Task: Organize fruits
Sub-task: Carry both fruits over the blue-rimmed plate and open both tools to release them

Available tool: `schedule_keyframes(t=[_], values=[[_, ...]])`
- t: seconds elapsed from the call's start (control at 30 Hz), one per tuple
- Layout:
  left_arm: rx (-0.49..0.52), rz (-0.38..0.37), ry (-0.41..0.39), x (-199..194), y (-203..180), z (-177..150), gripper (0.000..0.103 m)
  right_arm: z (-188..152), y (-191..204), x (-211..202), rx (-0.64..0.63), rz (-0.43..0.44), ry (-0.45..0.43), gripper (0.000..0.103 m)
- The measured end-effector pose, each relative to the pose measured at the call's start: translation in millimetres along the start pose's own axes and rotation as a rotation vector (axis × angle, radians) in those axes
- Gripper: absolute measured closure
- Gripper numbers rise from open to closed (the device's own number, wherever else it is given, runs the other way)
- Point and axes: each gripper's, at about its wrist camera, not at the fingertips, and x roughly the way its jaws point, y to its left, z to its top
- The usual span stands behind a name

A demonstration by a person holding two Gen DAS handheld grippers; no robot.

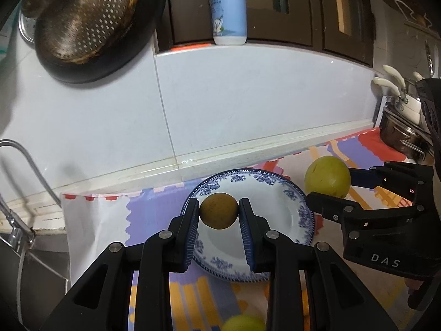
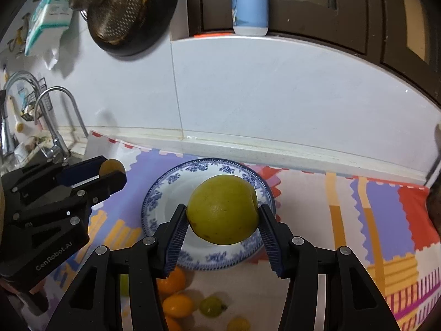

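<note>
- Left wrist view: the left claw (image 1: 219,215) is clenched on a small brownish-yellow fruit (image 1: 218,211), held just over the blue-patterned plate (image 1: 300,215); the plate's white middle looks bare, so I'd judge nothing is sorted onto it yet; at 3 o'clock the right claw (image 1: 328,182) grips a large green fruit (image 1: 327,176); one greenish fruit peeks in at 6 o'clock.
- Right wrist view: the same large green fruit (image 2: 222,209) hangs in the right claw (image 2: 222,215) above the plate (image 2: 154,201); only here do the loose fruits (image 2: 179,303) show, orange and green ones lying on the patterned worktop (image 2: 386,215) at 6 o'clock, so most of the job seems left; the left claw (image 2: 110,172) sits at 9 o'clock.
</note>
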Motion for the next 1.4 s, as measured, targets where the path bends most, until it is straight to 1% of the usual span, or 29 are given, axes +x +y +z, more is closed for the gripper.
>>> schedule_keyframes(t=[0.27,0.53,0.73,0.97,1.0,1.07,1.17,1.27,1.4], values=[[0.008,-0.008,0.067,53,8,6,0.073,10,-8,47,-0.02,0.006,0.044,0.05],[0.005,-0.073,0.164,107,14,7,0.073,17,-17,92,-0.047,0.004,0.093,0.05],[0.032,-0.083,0.209,135,13,4,0.073,15,-25,119,-0.039,0.004,0.135,0.05],[0.035,-0.083,0.232,146,12,-1,0.073,12,-29,136,-0.036,0.007,0.158,0.05],[0.035,-0.085,0.232,147,13,-1,0.072,12,-29,137,-0.036,0.006,0.159,0.05],[0.033,-0.083,0.229,146,13,0,0.066,12,-29,137,-0.041,0.0,0.144,0.05],[0.031,-0.081,0.222,141,14,1,0.065,17,-27,131,-0.064,-0.018,0.111,0.05],[0.03,-0.077,0.216,134,14,2,0.063,18,-28,125,-0.058,-0.024,0.108,0.05],[0.041,-0.065,0.188,115,12,5,0.059,16,-28,113,-0.048,-0.032,0.097,0.05]])
